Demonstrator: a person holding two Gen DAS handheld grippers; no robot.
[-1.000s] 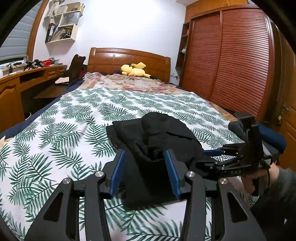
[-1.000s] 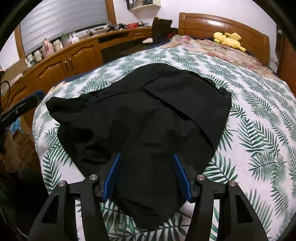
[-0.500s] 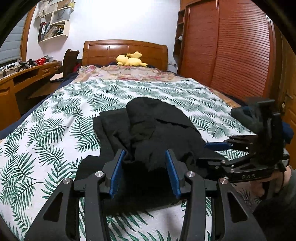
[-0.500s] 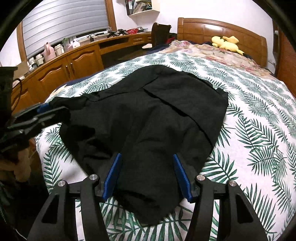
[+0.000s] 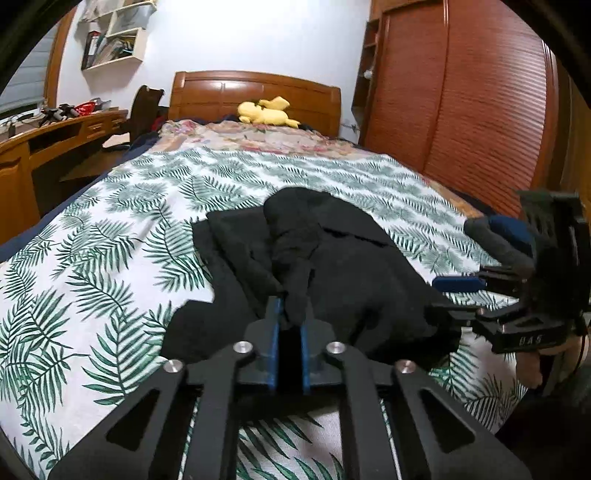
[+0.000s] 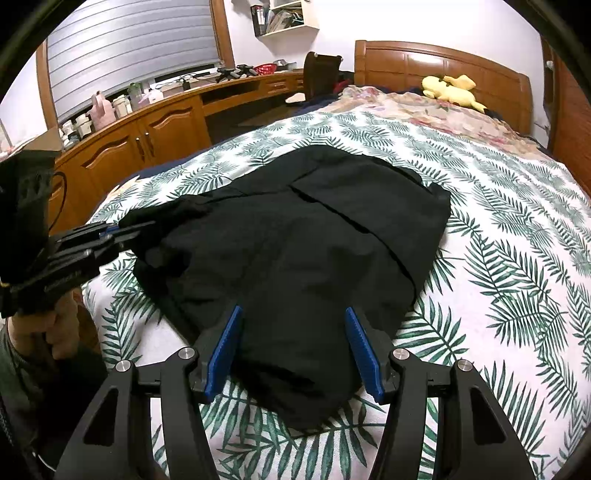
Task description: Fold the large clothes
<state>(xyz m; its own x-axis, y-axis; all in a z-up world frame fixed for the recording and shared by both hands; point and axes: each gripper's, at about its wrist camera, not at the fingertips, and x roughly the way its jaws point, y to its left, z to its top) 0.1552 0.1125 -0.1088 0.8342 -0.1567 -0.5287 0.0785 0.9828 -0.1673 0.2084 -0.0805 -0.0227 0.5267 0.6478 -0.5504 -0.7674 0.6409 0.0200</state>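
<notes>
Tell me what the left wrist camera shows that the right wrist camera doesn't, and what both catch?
Only the left wrist view shows the tall red-brown wardrobe, and the left gripper close up, its jaws shut on a bunched edge of the black garment.

Only the right wrist view shows the window blind, the cabinet doors under the desk, and the right gripper with jaws open over the garment's near end.

Both show the leaf-print bedspread, the wooden headboard, the yellow plush toy and the wall shelf.

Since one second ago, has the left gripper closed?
Yes. The left gripper was open around the black garment; now its blue pads are shut on a fold of it, nearer the headboard side.
</notes>
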